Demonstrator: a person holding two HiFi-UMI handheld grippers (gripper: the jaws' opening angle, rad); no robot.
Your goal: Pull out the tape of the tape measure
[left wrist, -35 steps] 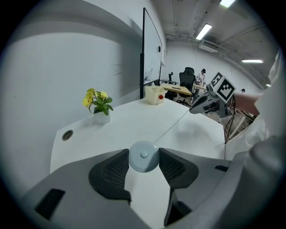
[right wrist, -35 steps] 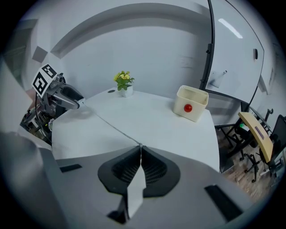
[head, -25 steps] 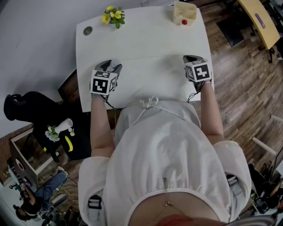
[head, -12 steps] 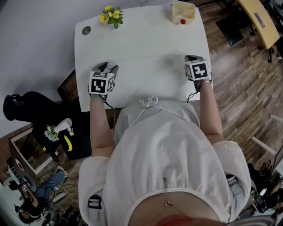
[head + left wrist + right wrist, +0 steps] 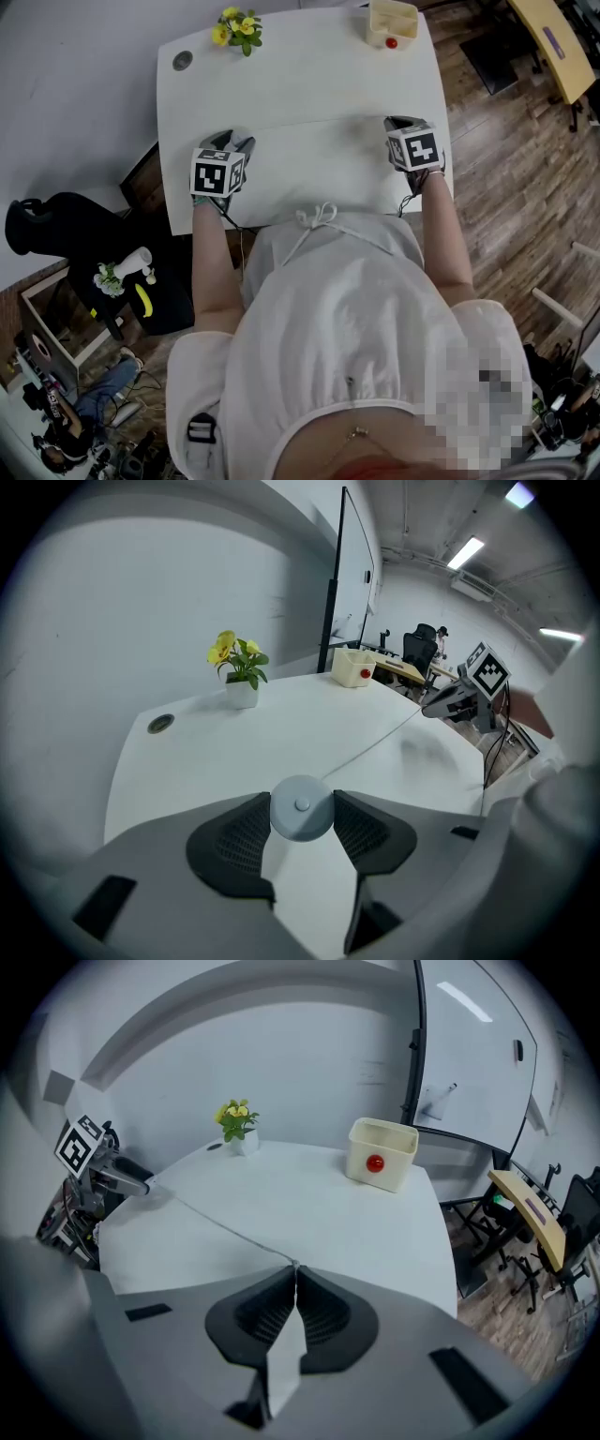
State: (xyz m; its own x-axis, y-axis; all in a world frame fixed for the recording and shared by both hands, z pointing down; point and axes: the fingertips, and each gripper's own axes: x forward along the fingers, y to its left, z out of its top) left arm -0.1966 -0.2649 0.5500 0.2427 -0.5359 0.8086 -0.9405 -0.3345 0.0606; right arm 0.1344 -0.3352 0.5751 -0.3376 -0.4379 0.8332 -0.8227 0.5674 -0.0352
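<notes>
A round pale grey tape measure case (image 5: 301, 808) sits between the pads of my left gripper (image 5: 300, 819), which is shut on it. A thin white tape (image 5: 375, 742) runs from the case low across the white table (image 5: 300, 75) to my right gripper (image 5: 450, 697). In the right gripper view my right gripper (image 5: 293, 1274) is shut on the tape's end, and the tape (image 5: 220, 1225) leads off left to the left gripper (image 5: 122, 1177). From the head view, the left gripper (image 5: 236, 141) and right gripper (image 5: 401, 123) are far apart near the table's front, the tape (image 5: 319, 122) a faint line between them.
A small pot of yellow flowers (image 5: 239, 31) and a cream box with a red item (image 5: 392, 25) stand at the table's far edge. A round cable hole (image 5: 182, 60) is at the far left corner. A black bag (image 5: 66, 234) lies on the floor to the left.
Hardly anything differs. Both grippers keep their grip and stay about as far apart, with only a slight drift of the hands and of the view.
</notes>
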